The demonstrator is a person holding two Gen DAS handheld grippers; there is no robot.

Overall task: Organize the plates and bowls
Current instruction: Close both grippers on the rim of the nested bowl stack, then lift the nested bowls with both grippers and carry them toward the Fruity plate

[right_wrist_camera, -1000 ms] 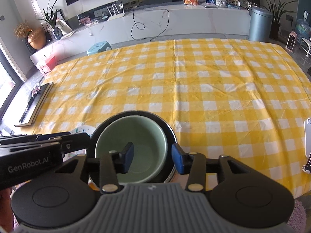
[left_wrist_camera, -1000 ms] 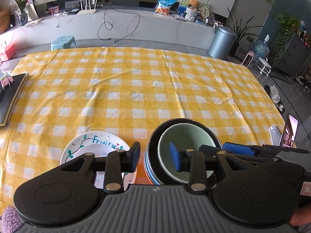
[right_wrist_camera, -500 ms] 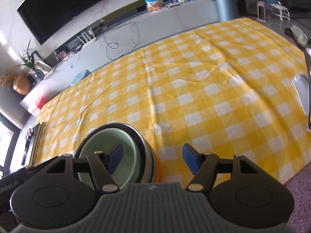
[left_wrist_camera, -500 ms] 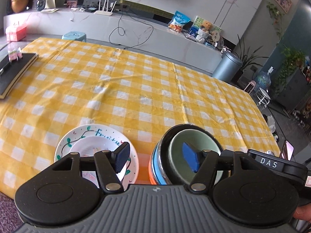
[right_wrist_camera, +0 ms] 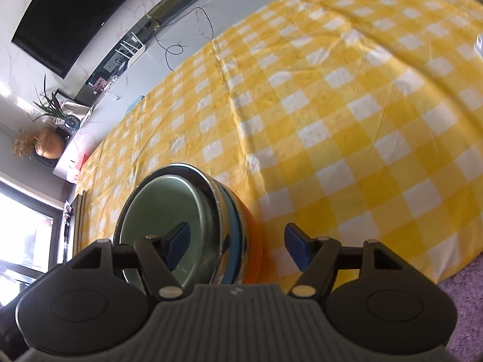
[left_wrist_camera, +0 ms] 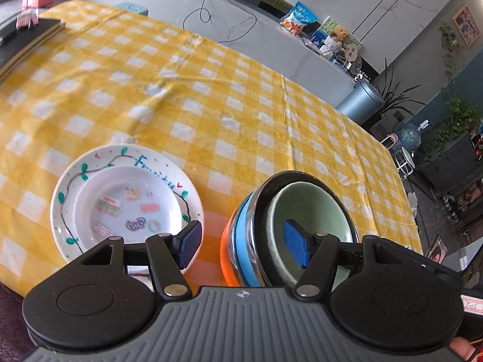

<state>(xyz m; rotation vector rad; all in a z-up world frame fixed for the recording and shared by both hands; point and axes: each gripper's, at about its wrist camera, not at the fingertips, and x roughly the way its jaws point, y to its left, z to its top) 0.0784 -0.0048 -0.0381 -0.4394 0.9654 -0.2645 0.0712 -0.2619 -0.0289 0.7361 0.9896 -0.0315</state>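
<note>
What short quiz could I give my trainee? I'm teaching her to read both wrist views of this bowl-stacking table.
1. True or false: the left hand-held gripper has its pads pressed on the stack of bowls.
2. Which bowl sits innermost in the stack? A) orange B) blue C) pale green
3. Fill in: the white plate with doodles lies on the yellow checked ____.

Key
1. False. Both it and the right hand-held gripper stand open, each straddling the stack's rim, one pad over the green bowl and one outside.
2. C
3. tablecloth
</note>
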